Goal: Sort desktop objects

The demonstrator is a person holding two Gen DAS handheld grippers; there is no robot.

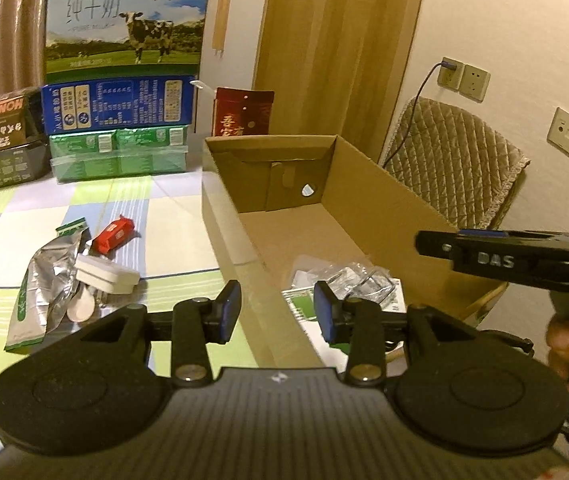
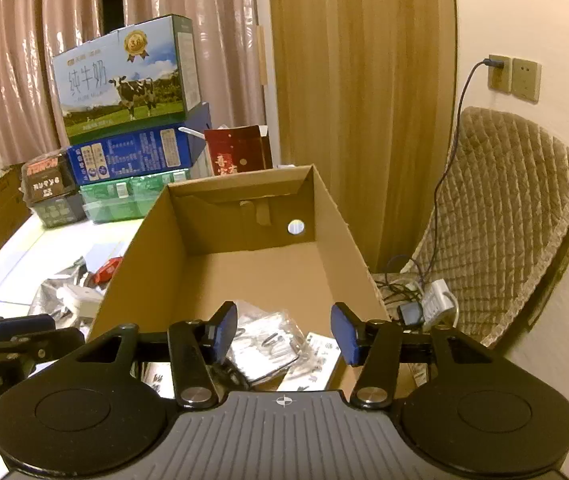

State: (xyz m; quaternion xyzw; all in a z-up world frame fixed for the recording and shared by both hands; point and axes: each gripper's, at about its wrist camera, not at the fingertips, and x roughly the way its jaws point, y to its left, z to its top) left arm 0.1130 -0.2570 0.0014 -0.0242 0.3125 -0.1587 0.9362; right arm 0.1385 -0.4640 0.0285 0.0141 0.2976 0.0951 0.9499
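An open cardboard box (image 1: 384, 216) (image 2: 244, 268) stands on the checked tablecloth. Inside its near end lie a clear plastic packet (image 1: 348, 280) (image 2: 268, 340) and a printed leaflet (image 2: 320, 356). Left of the box lie a red snack packet (image 1: 113, 235) (image 2: 106, 272), a silver-green foil pouch (image 1: 44, 280), a white block (image 1: 106, 274) and a white spoon (image 1: 82, 308). My left gripper (image 1: 277, 312) is open and empty over the box's near left wall. My right gripper (image 2: 284, 334) is open and empty above the packet; it also shows in the left wrist view (image 1: 504, 256).
Stacked milk cartons (image 1: 124, 60) (image 2: 124, 80), green packs (image 1: 118, 152) and dark boxes (image 1: 4, 136) stand at the table's back. A red box (image 1: 242, 112) sits behind the cardboard box. A quilt-covered chair (image 2: 504, 216) with a power strip (image 2: 436, 300) stands at the right, by the wall.
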